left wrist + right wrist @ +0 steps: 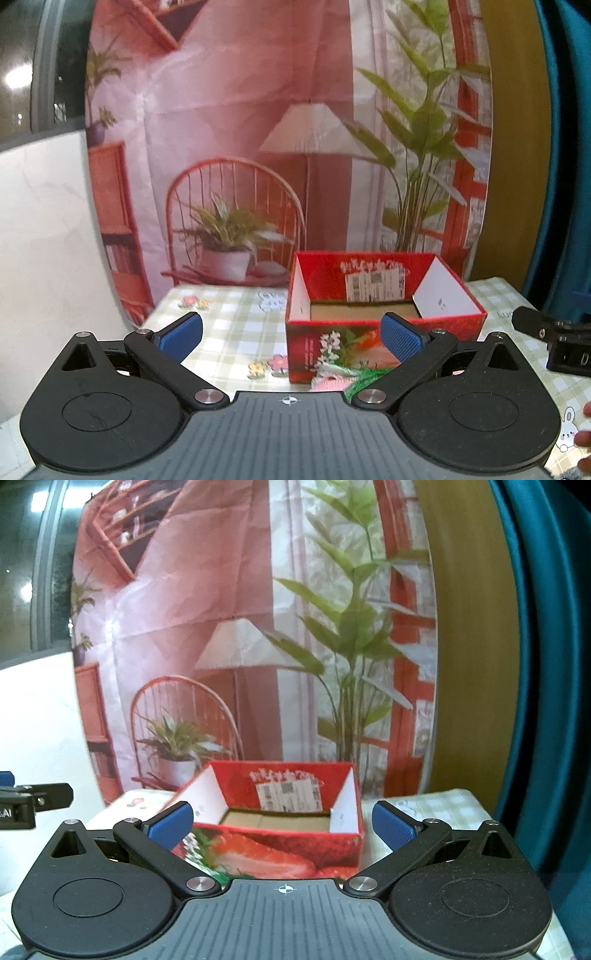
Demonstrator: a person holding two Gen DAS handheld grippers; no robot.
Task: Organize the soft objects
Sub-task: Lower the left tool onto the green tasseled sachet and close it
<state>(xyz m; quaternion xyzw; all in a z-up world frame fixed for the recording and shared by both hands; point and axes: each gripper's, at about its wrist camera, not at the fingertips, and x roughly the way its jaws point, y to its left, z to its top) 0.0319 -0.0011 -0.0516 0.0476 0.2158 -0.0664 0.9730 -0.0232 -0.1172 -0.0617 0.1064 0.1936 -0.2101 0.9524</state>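
Note:
A red cardboard box [384, 325] with strawberry print stands open on the checked tablecloth [229, 325], its flaps up and only a brown floor showing inside. My left gripper [291, 338] is open in front of the box's left half, nothing between its blue pads [181, 338]. A pink and green soft thing [343, 378] lies at the box's near side, half hidden by the gripper body. In the right wrist view the same box [280, 819] sits straight ahead, and my right gripper [282, 823] is open and empty before it.
A printed backdrop [258, 147] with a chair, lamp and plants hangs behind the table. The other gripper [554, 339] shows at the right edge of the left wrist view, with fingertips of a hand [585, 439] below it. A teal curtain [546, 664] hangs right.

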